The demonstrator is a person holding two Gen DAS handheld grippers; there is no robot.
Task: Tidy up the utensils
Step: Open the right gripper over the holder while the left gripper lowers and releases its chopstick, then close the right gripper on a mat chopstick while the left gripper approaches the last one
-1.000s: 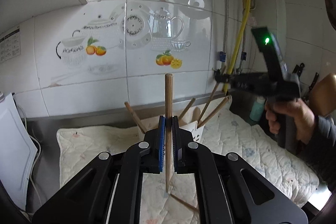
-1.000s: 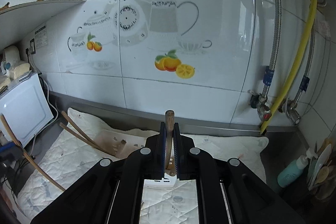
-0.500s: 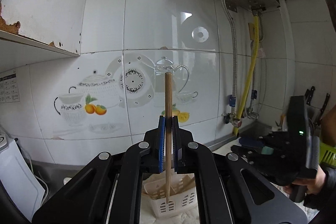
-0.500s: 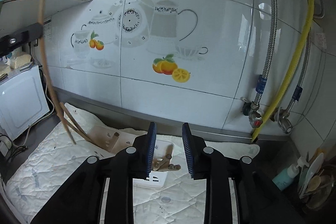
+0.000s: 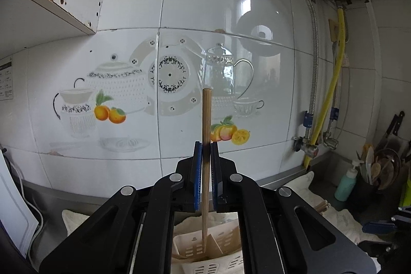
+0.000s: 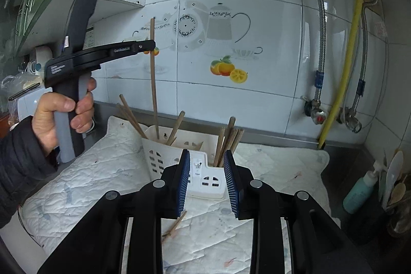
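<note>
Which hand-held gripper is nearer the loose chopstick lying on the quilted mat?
Right. The right hand-held gripper hangs open just above the loose chopstick. The left hand-held gripper is higher and farther back, over the white utensil caddy, clamping an upright chopstick.

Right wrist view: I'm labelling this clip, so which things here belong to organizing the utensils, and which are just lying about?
Part of the job:
- chopstick clamped upright in the left gripper
- white utensil holder with chopsticks standing in it
- loose chopstick on the quilted mat
- right gripper, open and empty

Just lying about:
- teal bottle
- yellow hose
</note>
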